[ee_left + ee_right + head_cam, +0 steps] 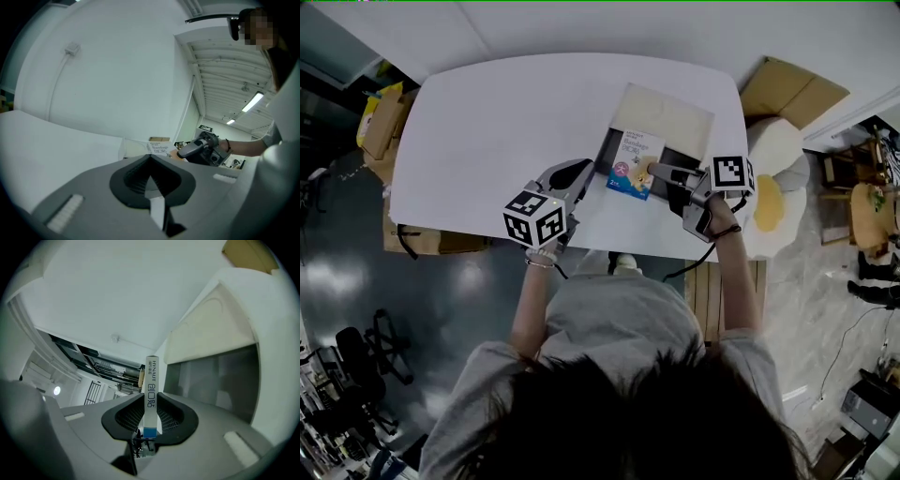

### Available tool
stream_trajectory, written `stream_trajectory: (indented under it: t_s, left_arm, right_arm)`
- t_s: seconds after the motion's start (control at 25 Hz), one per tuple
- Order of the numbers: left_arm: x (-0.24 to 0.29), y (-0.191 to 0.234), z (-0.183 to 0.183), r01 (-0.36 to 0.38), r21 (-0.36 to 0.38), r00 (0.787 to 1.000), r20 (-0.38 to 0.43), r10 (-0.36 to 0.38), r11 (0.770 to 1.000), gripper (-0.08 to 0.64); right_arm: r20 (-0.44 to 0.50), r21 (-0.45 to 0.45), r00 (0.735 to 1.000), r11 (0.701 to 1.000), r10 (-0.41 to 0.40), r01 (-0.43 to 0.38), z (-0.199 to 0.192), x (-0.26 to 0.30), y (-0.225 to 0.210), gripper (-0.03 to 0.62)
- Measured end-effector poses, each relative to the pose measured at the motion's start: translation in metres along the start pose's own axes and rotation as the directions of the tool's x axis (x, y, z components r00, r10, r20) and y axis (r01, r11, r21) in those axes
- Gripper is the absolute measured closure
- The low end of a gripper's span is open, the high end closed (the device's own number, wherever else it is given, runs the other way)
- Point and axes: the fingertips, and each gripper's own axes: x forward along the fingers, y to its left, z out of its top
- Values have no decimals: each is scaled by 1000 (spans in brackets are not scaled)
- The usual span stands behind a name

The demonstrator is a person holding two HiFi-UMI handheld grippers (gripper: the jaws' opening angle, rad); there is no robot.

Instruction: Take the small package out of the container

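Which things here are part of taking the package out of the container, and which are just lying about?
In the job:
small package, clamped in the right gripper
container, lid open
left gripper, shut and empty, left of the container

Lying about:
cardboard box left of the table
flattened cardboard at upper right, off the table

One white table [487, 122]. One container [606, 155]. One small package [635, 165]. Two grippers, the left gripper [579, 172] and the right gripper [656, 172]. Two marker cubes (one per gripper): left cube [534, 217], right cube [733, 172]. One person [619, 319]. At least two cardboard boxes: right box [792, 89], left box [382, 127].
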Motion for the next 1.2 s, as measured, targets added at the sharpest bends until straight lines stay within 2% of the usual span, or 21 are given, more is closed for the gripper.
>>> stream_trajectory:
  t_s: [0.16,0.44,0.72,0.88,1.04,1.2]
  left_arm:
    - [-5,-3,9,-11,13,1000,24,11,1000,570]
    - [-13,-10,26,-22,44,997,68,19,999,569]
    - [-21,-14,37,-42,75,994,102,34,996,569]
    - [-26,-22,43,-54,91,992,120,43,994,569]
    - [-33,-29,51,-72,110,988,145,56,991,569]
    - [-37,-37,63,-90,130,982,177,67,987,569]
  right_arm:
    - [34,-70,999,997,29,-27,4,-3,16,495]
    - [73,-222,997,975,33,-16,6,-5,34,495]
    - [114,-290,992,957,47,-12,9,-11,46,495]
    - [158,-367,985,930,66,-4,14,-23,55,495]
    - [208,-432,968,901,139,-36,18,-36,71,495]
    - [255,-515,950,857,178,-22,24,-51,85,495]
